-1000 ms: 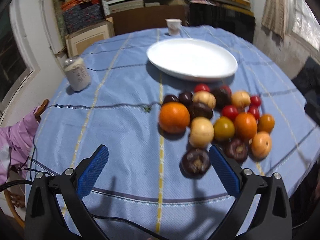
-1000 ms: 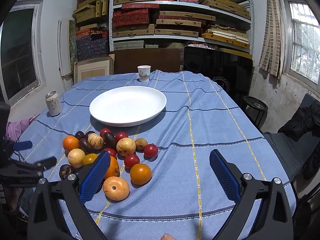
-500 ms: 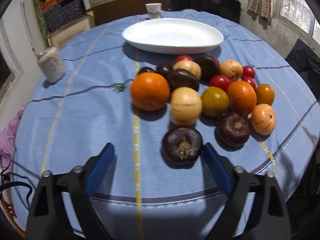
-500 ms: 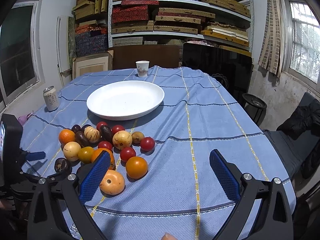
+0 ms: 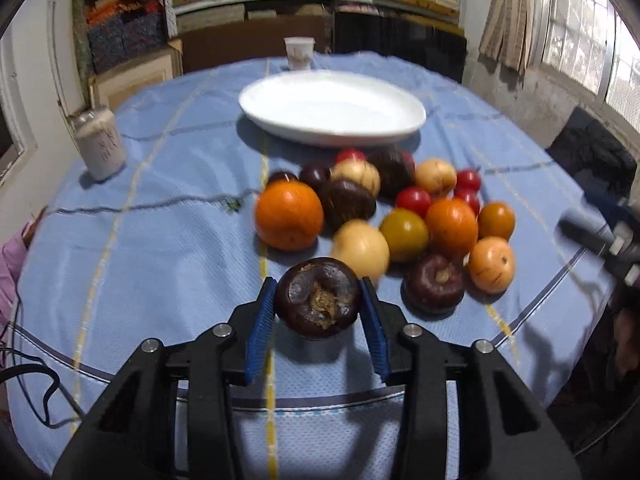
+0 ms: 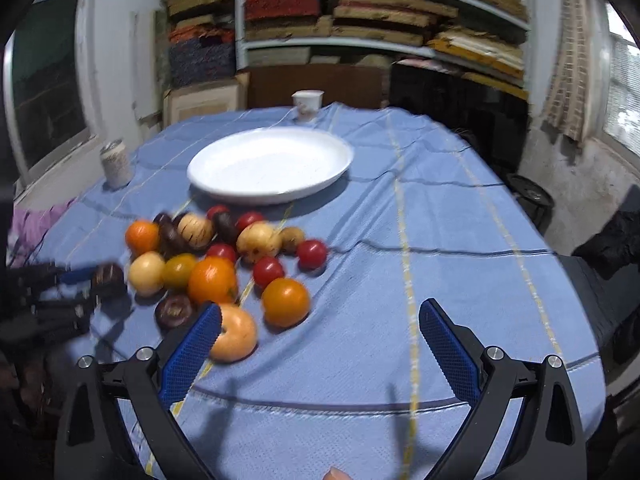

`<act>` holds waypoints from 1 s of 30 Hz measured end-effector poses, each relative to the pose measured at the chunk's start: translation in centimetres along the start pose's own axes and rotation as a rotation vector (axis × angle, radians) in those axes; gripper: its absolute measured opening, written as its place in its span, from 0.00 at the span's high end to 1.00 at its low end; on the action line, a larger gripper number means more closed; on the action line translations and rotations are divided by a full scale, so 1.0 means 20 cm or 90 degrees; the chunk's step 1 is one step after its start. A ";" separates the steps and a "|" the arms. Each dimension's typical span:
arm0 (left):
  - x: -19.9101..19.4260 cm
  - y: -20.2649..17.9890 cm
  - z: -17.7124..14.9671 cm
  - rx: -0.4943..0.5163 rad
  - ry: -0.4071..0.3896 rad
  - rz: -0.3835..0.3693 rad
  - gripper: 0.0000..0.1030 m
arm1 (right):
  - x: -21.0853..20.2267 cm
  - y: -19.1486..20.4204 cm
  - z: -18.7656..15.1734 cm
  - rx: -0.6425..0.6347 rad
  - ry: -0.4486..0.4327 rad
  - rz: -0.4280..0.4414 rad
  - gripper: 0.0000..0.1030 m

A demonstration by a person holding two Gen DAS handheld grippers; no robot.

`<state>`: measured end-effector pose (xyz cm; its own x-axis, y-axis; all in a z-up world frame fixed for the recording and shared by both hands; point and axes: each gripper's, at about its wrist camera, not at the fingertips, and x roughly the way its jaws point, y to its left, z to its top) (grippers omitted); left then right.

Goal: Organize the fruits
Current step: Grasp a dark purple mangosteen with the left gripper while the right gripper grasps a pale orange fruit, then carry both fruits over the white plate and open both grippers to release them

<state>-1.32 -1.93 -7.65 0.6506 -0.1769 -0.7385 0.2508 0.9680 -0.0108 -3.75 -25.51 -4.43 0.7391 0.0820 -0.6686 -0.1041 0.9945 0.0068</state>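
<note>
Item: left claw, jaws just drawn in and now clamped on a dark purple fruit, stem scar facing the camera, at the near edge of the fruit pile on the blue-clothed worktop. Item: right claw, jaws wide apart and empty, low over the cloth with its left pad just beside a pale orange fruit. Item: white plate, empty, behind the pile; a paper cup beyond it, a can off to the left. Risks: the round, smooth fruit is gripped only at its sides and may roll out of the pads on lifting; a hard squeeze could bruise it; a low carry toward the plate could knock the neighbouring yellow fruit and scatter the pile off the worktop.
</note>
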 end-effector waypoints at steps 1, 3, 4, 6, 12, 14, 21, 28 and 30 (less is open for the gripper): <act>-0.02 0.00 0.01 0.001 -0.006 0.002 0.61 | 0.03 0.02 -0.01 -0.012 0.022 0.030 0.11; -0.04 -0.01 0.01 0.008 -0.011 0.004 0.61 | 0.07 0.07 -0.04 -0.031 0.052 0.064 0.16; -0.04 -0.01 0.01 0.010 -0.011 0.004 0.61 | 0.10 0.10 -0.05 -0.047 0.066 0.070 0.18; -0.04 -0.01 0.01 0.012 -0.009 0.004 0.61 | 0.14 0.15 -0.07 -0.066 0.083 0.087 0.19; -0.03 0.01 0.00 0.006 -0.002 0.005 0.61 | 0.22 0.24 -0.08 -0.089 0.119 0.126 0.49; -0.03 0.01 0.00 0.008 -0.001 0.006 0.61 | 0.25 0.24 -0.08 -0.080 0.127 0.130 0.54; -0.03 0.03 0.00 -0.005 -0.008 0.006 0.61 | 0.27 0.26 -0.06 -0.078 0.113 0.143 0.56; -0.10 0.08 0.05 -0.026 -0.050 0.006 0.61 | 0.15 0.19 0.00 -0.063 0.060 0.142 0.56; -0.11 0.09 0.08 -0.023 -0.056 0.006 0.61 | 0.12 0.14 0.06 -0.051 0.037 0.143 0.56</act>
<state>-1.12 -0.13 -4.98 0.7133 -0.1817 -0.6769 0.2203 0.9750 -0.0295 -1.48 -22.41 -5.12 0.6523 0.2946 -0.6984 -0.3156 0.9433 0.1032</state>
